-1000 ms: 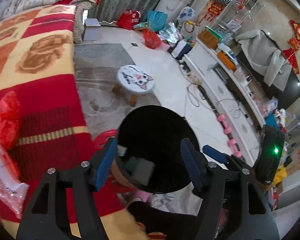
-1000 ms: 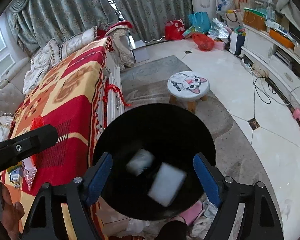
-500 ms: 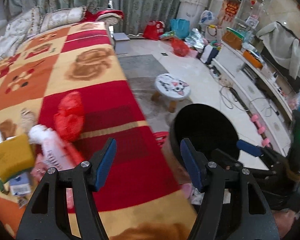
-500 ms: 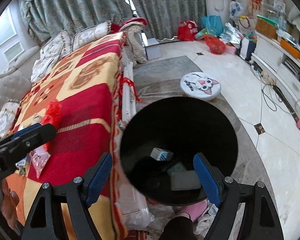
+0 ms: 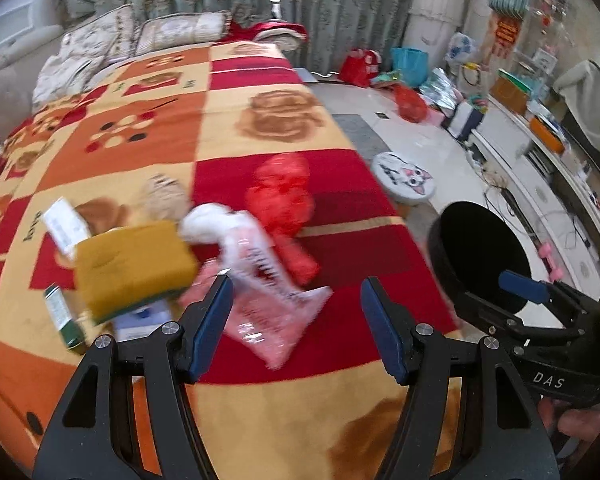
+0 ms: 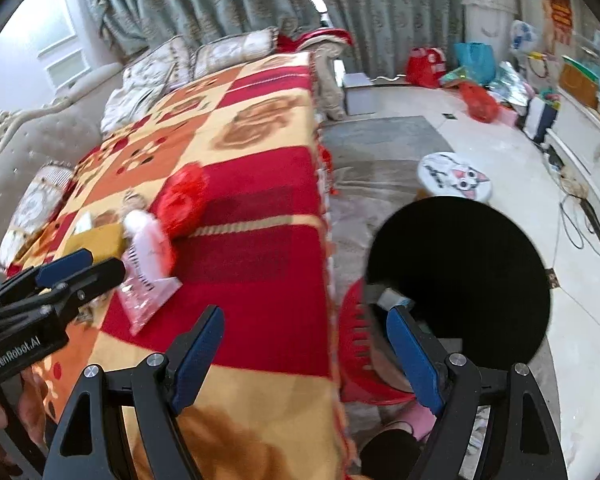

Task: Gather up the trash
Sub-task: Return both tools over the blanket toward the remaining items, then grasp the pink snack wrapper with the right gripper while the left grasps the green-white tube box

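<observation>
Left gripper (image 5: pixel 296 324) open, empty, above pink bag (image 5: pixel 268 300) near blanket's (image 5: pixel 340 420) front edge; right gripper (image 6: pixel 304 356) open, empty, beside black bin (image 6: pixel 460 264).

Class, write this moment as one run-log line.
left tool: open, empty | right tool: open, empty | pink bag: on blanket | bin: on floor
</observation>
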A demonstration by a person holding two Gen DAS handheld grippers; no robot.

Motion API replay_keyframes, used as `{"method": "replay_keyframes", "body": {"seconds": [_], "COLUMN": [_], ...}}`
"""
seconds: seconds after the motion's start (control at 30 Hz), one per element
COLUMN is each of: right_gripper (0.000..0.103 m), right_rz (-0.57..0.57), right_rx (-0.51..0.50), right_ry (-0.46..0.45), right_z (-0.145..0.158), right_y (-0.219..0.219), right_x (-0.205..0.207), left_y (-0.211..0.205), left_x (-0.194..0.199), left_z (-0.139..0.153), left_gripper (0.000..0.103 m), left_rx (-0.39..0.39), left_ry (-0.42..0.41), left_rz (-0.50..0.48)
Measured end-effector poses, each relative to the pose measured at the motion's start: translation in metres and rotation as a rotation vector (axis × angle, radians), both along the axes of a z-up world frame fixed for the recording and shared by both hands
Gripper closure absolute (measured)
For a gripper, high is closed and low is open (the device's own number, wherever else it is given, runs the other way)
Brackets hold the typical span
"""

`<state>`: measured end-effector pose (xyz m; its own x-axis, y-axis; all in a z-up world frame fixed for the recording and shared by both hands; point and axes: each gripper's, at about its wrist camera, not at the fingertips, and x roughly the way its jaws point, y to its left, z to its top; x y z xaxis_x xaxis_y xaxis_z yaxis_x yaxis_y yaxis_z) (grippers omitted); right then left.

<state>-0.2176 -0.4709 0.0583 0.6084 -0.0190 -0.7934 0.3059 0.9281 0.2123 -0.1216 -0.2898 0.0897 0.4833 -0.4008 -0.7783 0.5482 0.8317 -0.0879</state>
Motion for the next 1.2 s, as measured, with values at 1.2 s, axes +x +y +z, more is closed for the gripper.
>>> {"method": "replay_keyframes", "body": {"seconds": [1.2], "right_gripper": [0.022], "right_rz": [0.433], "right_rx": [-0.168], "right_ry": [0.077], "right_z": [-0.049], "right_y": [0.133], "right_x": [0.111], "left_y": [0.192], "left_x": [0.088], "left_z": [-0.047], "left_gripper": [0.038], "left_rx": [-0.060], "left_ry": [0.148], "left_rz": [0.394]}}
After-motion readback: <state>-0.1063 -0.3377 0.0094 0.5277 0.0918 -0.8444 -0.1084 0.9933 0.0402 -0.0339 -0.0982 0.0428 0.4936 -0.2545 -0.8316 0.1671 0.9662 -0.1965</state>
